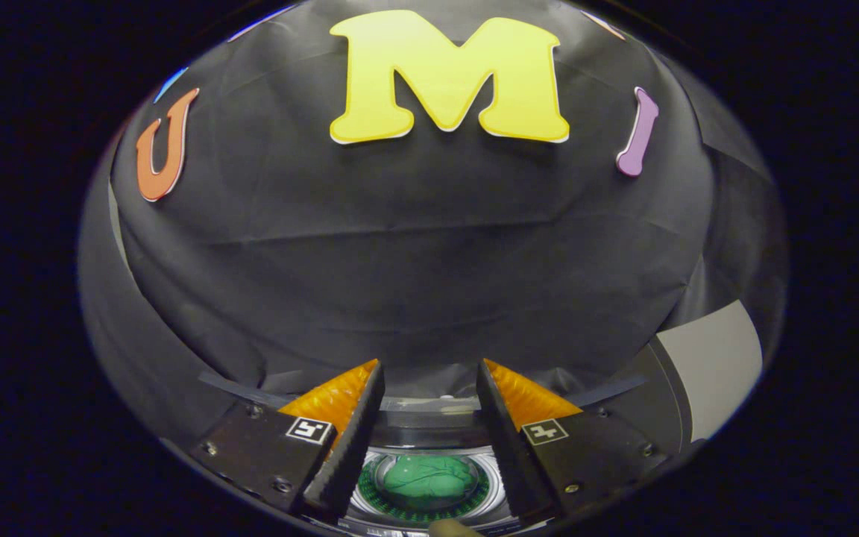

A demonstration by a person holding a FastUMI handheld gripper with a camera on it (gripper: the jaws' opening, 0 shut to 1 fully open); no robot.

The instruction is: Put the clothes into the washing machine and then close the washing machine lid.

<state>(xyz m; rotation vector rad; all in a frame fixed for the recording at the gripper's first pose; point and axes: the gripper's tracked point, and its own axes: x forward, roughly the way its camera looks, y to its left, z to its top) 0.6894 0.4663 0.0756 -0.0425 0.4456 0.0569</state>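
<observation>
- Gripper (429, 388): fingers spread apart, nothing between them; it hangs above the washer, pointing toward the booth's black cloth wall (414, 253).
- Washer (429, 429): its round top opening lies below and between the fingers; the rim shows as pale and dark rings.
- Clothes (428, 479): a green, crumpled bundle seen down in the drum, below the gap between the fingers. Whether the lid's window covers it cannot be told.
- Handling, judged: the cloth looks soft, light and limp; it would sag and fold when pinched, so a raised wrinkle near its middle is the best hold.
- Lid: not made out clearly; a grey panel (713, 362) stands to the right, beyond the right finger, but its role is uncertain.
- Progress, judged: loading appears done; closing the lid probably remains.
</observation>
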